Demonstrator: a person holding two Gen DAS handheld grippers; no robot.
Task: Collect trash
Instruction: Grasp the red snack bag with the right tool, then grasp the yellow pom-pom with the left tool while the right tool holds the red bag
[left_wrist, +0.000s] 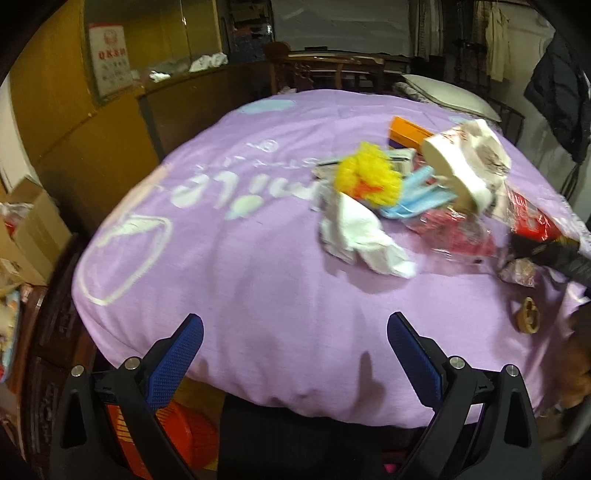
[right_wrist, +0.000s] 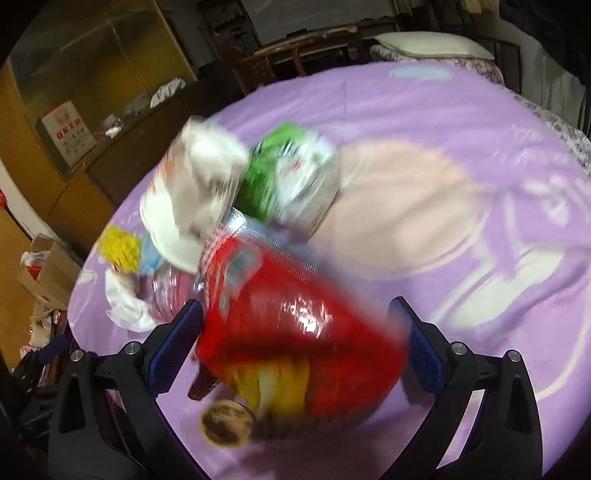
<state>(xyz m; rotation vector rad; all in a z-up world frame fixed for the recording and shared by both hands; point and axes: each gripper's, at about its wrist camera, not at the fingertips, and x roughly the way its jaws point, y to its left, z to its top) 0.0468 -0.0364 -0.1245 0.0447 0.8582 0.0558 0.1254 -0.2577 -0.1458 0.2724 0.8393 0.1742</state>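
Blanket (left_wrist: 240, 266) left open — trash pile (left_wrist: 406, 184) blocks right.

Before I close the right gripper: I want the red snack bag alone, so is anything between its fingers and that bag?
Nothing visible. The red snack bag already lies between the open right gripper fingers, though the picture is blurred. The paper cup and green packet lie beyond it, outside the fingers.
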